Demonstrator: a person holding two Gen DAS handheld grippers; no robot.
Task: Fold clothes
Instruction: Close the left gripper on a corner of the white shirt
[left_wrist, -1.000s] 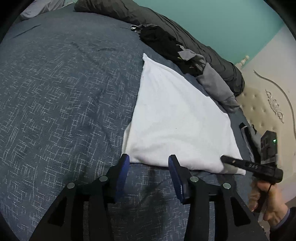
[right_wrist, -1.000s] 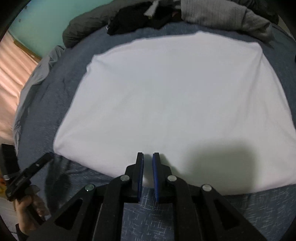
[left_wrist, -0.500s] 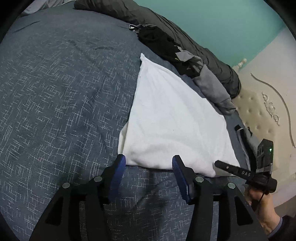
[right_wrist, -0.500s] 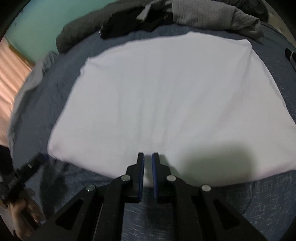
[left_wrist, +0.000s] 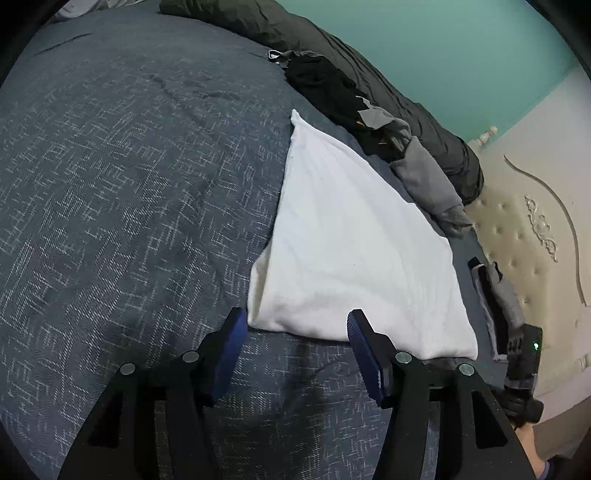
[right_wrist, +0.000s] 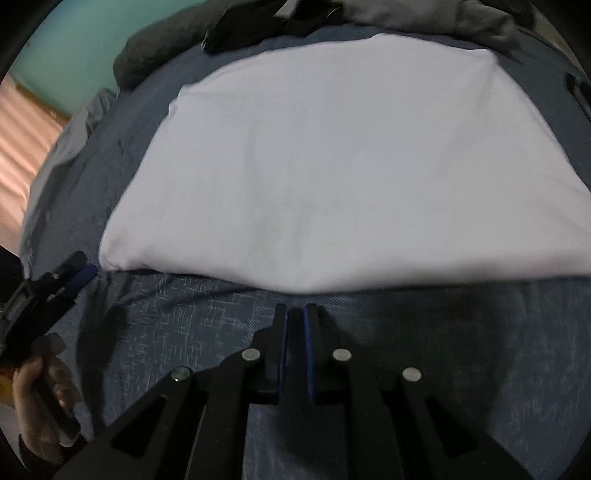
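We have the white garment (left_wrist: 354, 254) lying flat and already folded over on the dark blue bedspread (left_wrist: 122, 192), its near edge just ahead of both claws: the left gripper (left_wrist: 295, 325) has just been opening and now stands wide with nothing between its pads, its tips at the cloth's near-left corner, while the right gripper (right_wrist: 295, 312) is closed to a narrow slit on nothing, just short of the hem. We judge the cloth light, soft and limp, so it should sag and slide on itself if pinched in the middle. We would take it at the two near corners, catching every layer.
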